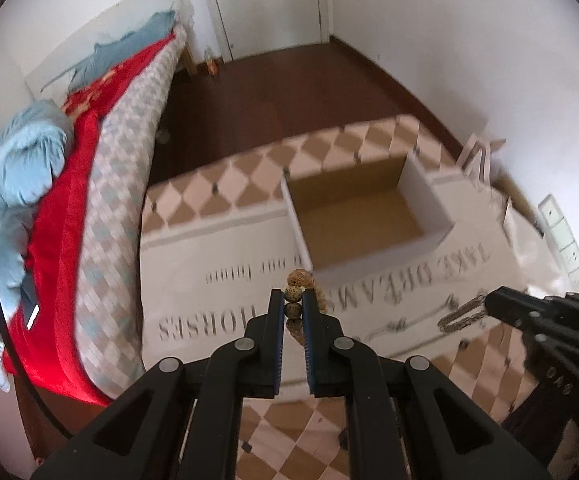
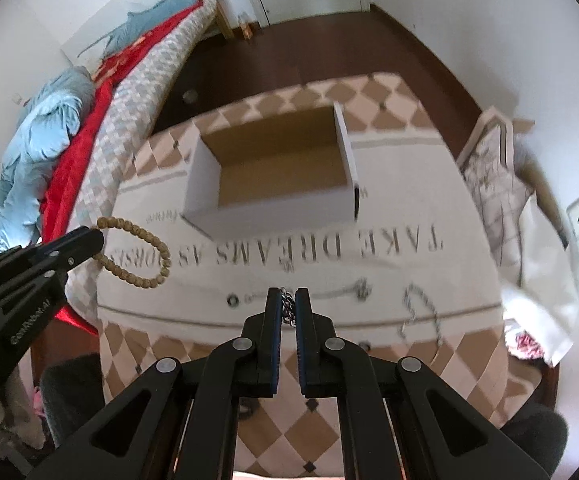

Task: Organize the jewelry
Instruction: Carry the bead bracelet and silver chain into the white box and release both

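1. Gripping a beaded bracelet [image 1: 293,295], the left gripper [image 1: 293,300] has its jaws clenched on two speckled beads at lower centre of the left wrist view; further beads curve up and to the right past the fingertips.
2. The right wrist view shows the same bracelet at left centre as a full loop of tan beads hanging clear of the cloth from the closed tip.
3. The right gripper [image 2: 288,300] is clamped on a silver chain [image 2: 288,302], whose links show between the pads at lower centre.
4. The left wrist view shows this chain dangling from the tip at the right edge.
5. A second chain [image 2: 419,312] lies loose on the tablecloth [image 2: 429,200], lower right of the right wrist view.
6. An open cardboard box [image 2: 209,172] stands on the printed cloth, above both grippers in frame.
7. A bed with a red blanket [image 1: 65,200] occupies the left side.
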A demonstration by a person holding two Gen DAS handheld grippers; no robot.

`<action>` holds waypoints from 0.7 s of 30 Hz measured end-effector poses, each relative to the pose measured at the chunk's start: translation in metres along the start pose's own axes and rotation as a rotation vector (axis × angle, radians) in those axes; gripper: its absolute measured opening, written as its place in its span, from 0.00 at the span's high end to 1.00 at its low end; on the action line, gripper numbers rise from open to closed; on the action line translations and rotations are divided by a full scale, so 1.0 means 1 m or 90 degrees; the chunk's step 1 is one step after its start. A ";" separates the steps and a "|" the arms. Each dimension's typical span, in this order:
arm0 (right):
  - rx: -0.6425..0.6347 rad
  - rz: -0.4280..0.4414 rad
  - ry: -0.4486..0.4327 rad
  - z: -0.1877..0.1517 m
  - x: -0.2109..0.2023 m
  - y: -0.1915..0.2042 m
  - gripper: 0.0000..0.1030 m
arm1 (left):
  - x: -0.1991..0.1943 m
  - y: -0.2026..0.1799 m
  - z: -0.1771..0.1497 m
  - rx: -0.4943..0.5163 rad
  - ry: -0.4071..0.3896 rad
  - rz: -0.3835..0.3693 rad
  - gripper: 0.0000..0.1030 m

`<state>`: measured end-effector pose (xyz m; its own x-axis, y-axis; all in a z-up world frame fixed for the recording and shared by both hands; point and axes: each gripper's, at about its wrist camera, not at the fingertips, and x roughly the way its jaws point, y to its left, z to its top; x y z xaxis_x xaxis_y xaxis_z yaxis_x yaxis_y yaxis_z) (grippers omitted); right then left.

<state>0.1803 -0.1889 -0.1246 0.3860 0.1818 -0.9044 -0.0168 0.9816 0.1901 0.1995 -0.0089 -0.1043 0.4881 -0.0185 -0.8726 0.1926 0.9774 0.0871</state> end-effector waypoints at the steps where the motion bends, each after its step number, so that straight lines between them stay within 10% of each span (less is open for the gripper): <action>1: -0.003 -0.001 -0.009 0.006 -0.003 0.002 0.93 | -0.004 0.000 0.006 -0.001 -0.007 0.000 0.94; 11: -0.052 -0.018 -0.075 0.081 -0.027 0.026 1.00 | -0.017 0.016 0.074 -0.051 -0.059 -0.007 0.94; 21: -0.028 -0.016 -0.044 0.128 0.010 0.018 1.00 | 0.054 0.023 0.101 -0.101 0.037 -0.115 0.94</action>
<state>0.3017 -0.1773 -0.0812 0.4489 0.1544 -0.8802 -0.0456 0.9876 0.1499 0.3162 -0.0082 -0.1012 0.4077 -0.1889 -0.8934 0.1344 0.9801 -0.1460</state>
